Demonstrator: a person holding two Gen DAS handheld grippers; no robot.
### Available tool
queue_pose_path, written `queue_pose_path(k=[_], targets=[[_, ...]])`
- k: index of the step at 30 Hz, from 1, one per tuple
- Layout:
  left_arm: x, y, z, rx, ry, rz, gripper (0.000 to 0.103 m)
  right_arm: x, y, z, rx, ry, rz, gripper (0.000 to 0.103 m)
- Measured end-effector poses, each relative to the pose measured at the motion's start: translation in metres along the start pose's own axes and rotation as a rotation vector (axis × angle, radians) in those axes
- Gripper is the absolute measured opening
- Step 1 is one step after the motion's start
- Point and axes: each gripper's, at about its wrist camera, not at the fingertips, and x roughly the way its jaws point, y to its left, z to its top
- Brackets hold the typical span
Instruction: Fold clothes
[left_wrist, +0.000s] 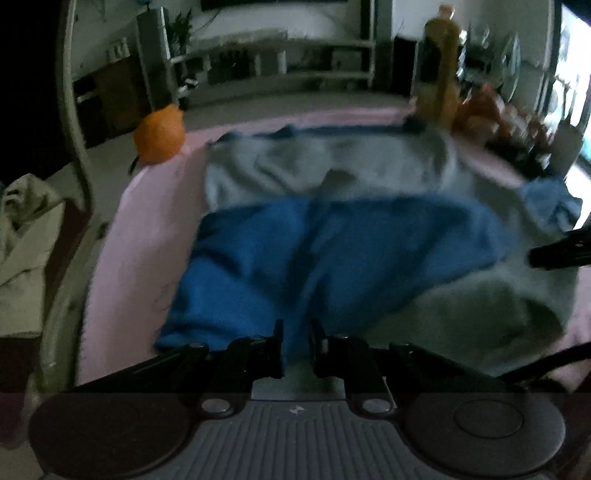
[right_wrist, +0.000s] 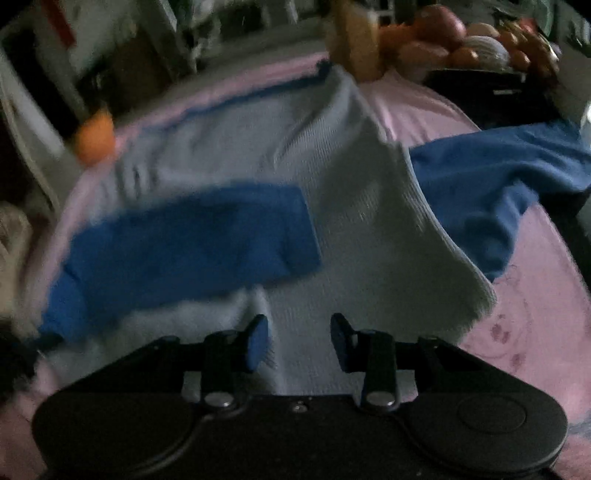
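Pale grey ribbed knit forms the body of a sweater (right_wrist: 354, 206) spread over a pink cloth (right_wrist: 532, 295) that covers the desk, with one deep blue sleeve (right_wrist: 192, 236) folded flat across its middle and the other blue sleeve (right_wrist: 495, 173) trailing off toward the right edge. Both views are blurred. The left claw (left_wrist: 296, 349) has its black fingers narrowly apart above the blue fabric, gripping nothing, and the right claw (right_wrist: 299, 341) stands open over the grey knit, empty too. An orange (left_wrist: 159, 133) sits at the far left corner, a tall amber bottle (left_wrist: 439, 62) and piled fruit (right_wrist: 465, 40) at the far right; shelving lines the dim room behind
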Motion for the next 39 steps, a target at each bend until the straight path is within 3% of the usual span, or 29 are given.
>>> queue_pose_path(k=[1, 2, 5, 7, 9, 12, 16, 19, 25, 27, 28, 31, 34, 39], targets=[[0.004, -0.006, 0.004, -0.002, -0.010, -0.005, 0.014, -0.003, -0.002, 0.003, 0.031, -0.022, 0.038, 0.014], [0.011, -0.010, 0.008, -0.004, -0.015, -0.005, 0.014, -0.001, -0.001, 0.007, 0.053, -0.031, 0.079, 0.009], [0.033, -0.020, 0.019, -0.015, -0.018, -0.003, 0.014, 0.015, 0.005, 0.020, 0.106, -0.055, 0.165, 0.009], [0.046, -0.023, 0.018, -0.009, 0.010, 0.015, 0.014, 0.030, 0.010, 0.027, 0.110, -0.058, 0.142, 0.009], [0.061, -0.023, 0.013, 0.014, 0.079, 0.029, 0.014, 0.044, 0.012, 0.028, 0.090, -0.044, 0.066, 0.010], [0.056, -0.022, 0.009, 0.033, 0.104, 0.029, 0.015, 0.059, 0.008, 0.020, 0.067, -0.013, 0.010, 0.010], [0.043, -0.021, -0.002, 0.064, 0.128, 0.035, 0.015, 0.050, 0.003, 0.012, 0.047, 0.015, -0.002, 0.010], [0.019, -0.019, -0.001, 0.051, 0.070, 0.046, 0.015, 0.036, -0.010, 0.007, 0.096, 0.041, 0.002, 0.012], [-0.043, -0.020, 0.029, -0.042, -0.113, 0.025, 0.015, -0.033, -0.030, 0.021, 0.171, -0.190, 0.166, 0.015], [-0.057, -0.029, 0.047, -0.057, -0.163, 0.016, 0.015, -0.050, -0.039, 0.032, 0.205, -0.254, 0.211, 0.019], [-0.063, -0.034, 0.057, -0.062, -0.184, 0.010, 0.015, -0.058, -0.045, 0.039, 0.222, -0.295, 0.220, 0.026], [-0.075, -0.056, 0.083, -0.063, -0.239, -0.010, 0.015, -0.082, -0.071, 0.062, 0.277, -0.441, 0.212, 0.030], [-0.071, -0.088, 0.105, -0.034, -0.246, -0.050, 0.016, -0.095, -0.115, 0.083, 0.383, -0.544, 0.195, 0.033], [-0.026, -0.150, 0.118, 0.044, -0.125, -0.140, 0.016, -0.094, -0.187, 0.094, 0.552, -0.569, 0.010, 0.033]])
